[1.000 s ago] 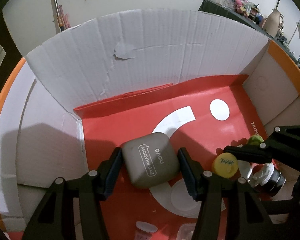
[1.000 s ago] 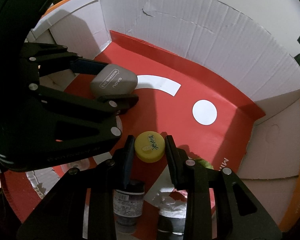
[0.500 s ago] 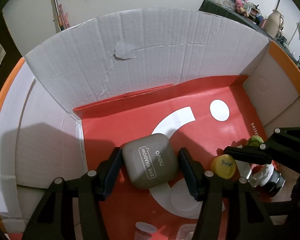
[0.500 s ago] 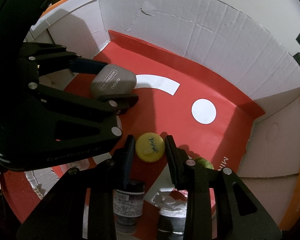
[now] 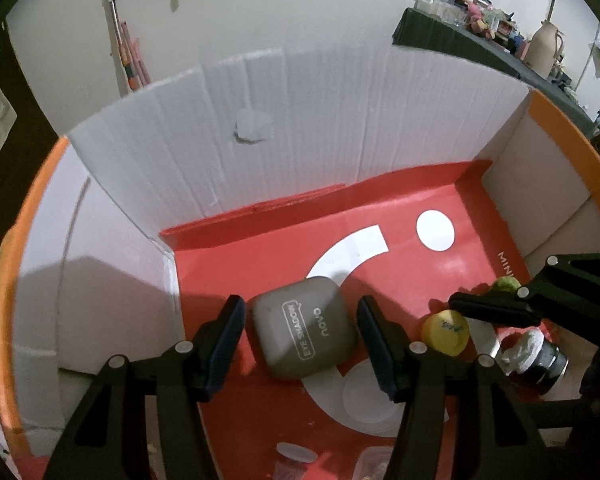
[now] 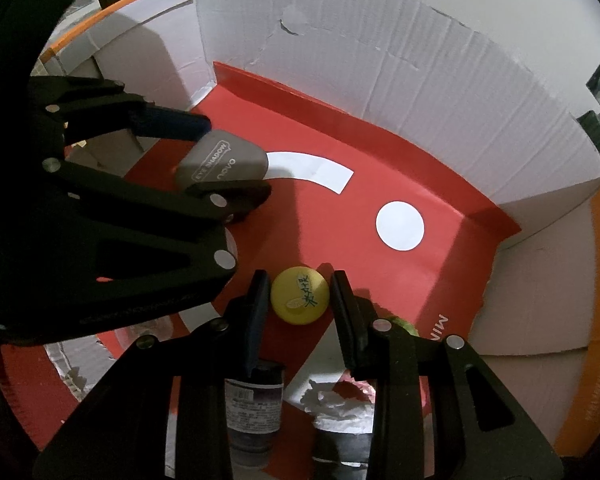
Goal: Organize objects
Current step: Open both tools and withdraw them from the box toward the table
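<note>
Red cardboard floor of the open box (image 5: 400,208), white corrugated walls behind. Left gripper (image 5: 300,332) brackets the grey eye-shadow case (image 5: 304,326), which lies flat on the floor; a thin gap shows at each pad, so no pinch. Right gripper (image 6: 298,300) straddles the yellow cap (image 6: 299,295), fingers close on both sides, slivers of red between; contact cannot be told. Dark labelled bottle (image 6: 252,412) lies under the right gripper's frame.
</note>
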Motion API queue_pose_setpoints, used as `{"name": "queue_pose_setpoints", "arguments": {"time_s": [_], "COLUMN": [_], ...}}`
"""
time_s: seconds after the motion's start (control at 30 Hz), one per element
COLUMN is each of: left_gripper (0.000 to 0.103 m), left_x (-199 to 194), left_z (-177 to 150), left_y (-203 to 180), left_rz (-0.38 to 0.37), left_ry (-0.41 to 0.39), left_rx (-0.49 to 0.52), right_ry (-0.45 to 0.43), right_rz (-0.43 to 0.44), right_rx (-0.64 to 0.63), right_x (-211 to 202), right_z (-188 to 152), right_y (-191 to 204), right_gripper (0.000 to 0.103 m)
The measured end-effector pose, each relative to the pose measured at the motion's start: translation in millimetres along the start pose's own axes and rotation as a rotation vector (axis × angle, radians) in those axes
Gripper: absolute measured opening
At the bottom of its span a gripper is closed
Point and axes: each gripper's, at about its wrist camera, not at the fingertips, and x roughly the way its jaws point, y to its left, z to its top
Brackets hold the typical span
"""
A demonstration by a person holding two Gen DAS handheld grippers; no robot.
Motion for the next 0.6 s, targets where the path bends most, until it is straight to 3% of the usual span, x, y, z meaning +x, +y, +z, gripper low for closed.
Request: {"name": "queue_pose_setpoints", "arguments": {"time_s": [0.37,0.47,0.5,0.57,0.6], "left_gripper": [0.061,0.061,0.062,0.074,0.074], "left_x": [-35.4,-41.2,-47.4,-56.6,-64.0], "left_z": [-9.3,-9.3,-12.8,-14.5,-17.5], "left_y": [-4.1,4.8,4.7,12.1,13.2], "left_rz": [-0.048,-0.061,-0.062,-0.058,-0.056], "left_ry": [-0.05,-0.072,-0.082,-0.117,-0.141], "left_rx": [-0.003,-0.004,-0.006,-0.016,-0.019], "right_ry": [-0.049,-0.076,-0.087,-0.101,-0.109], "right_rz": [0.009,0.006,0.004,-0.002,-0.005], "right_rx": [0.04,0.06,0.069,0.082,0.089], "right_x": [-29.9,-30.2,-34.7,-48.6,-57.4], "right_z": [-11.4,-2.0,-2.8,-11.7,-15.6], "right_y": [-8.8,-29.6,-30.7,-28.5,-24.7], "right_gripper": [0.03,0.03,0.03,0.03,0.03]}}
